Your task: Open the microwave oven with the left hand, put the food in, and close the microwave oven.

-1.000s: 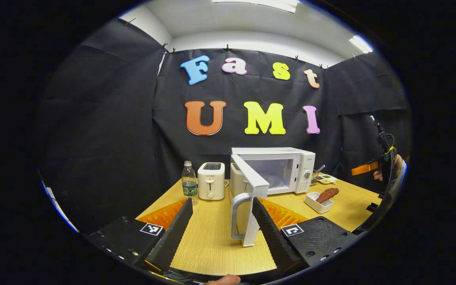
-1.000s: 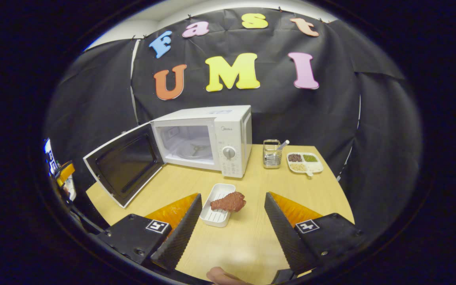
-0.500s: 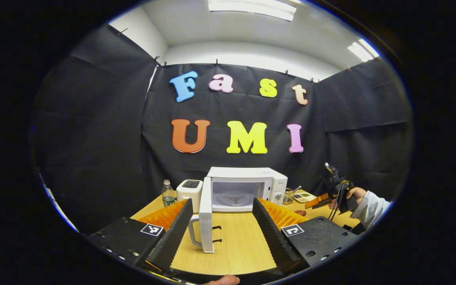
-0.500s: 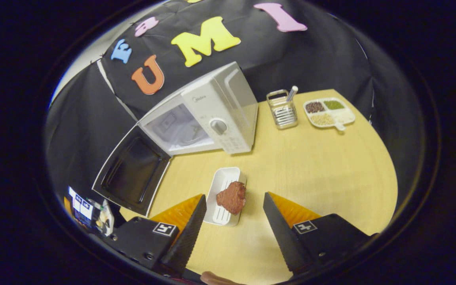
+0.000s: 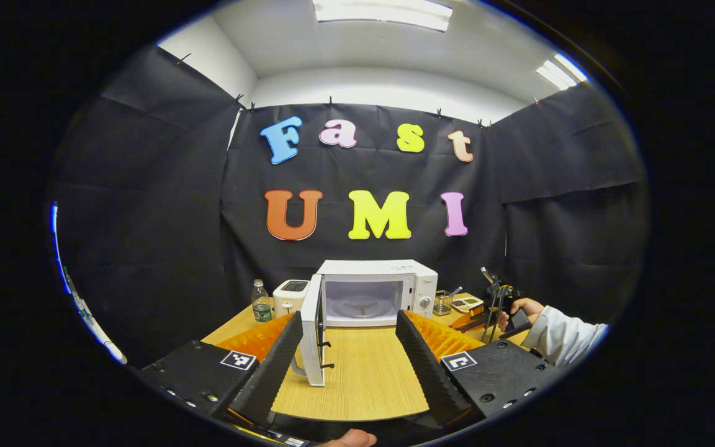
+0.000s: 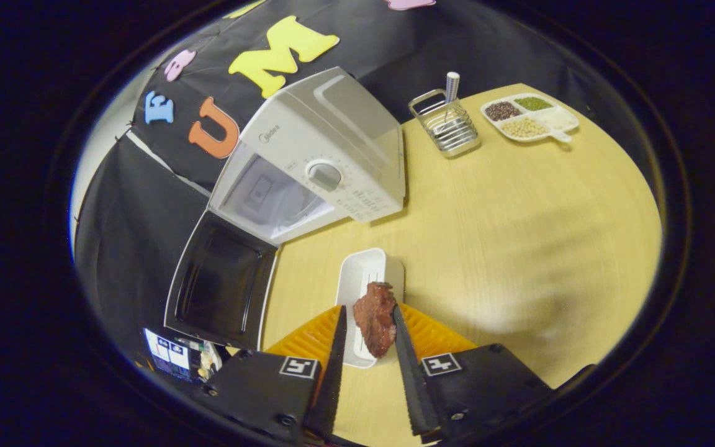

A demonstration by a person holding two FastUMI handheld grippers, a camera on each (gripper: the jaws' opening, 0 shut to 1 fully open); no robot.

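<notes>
The microwave stands at the back of the counter, and its door is swung wide open, so the first job looks done. The inside of the microwave has no food in it yet. Two jobs are left: the food has to go inside, and the door has to be shut.

The food is a brown piece of meat. It sits on a small white tray on the counter, in front of the microwave and a little toward its knob side. It has not been lifted away from the tray yet, as far as I can tell.

The right tongs are closed in most of the way, with one finger on each side of the meat. Both fingers look like they press on it, so the tongs seem to be picking it up right now.

The left tongs are wide open and hold nothing. They are pulled back from the microwave, and the edge of the open door stands between the two fingers, but the fingers do not touch it.

A toaster and a water bottle stand on the door side of the microwave. A wire basket and a snack plate stand on its knob side.
</notes>
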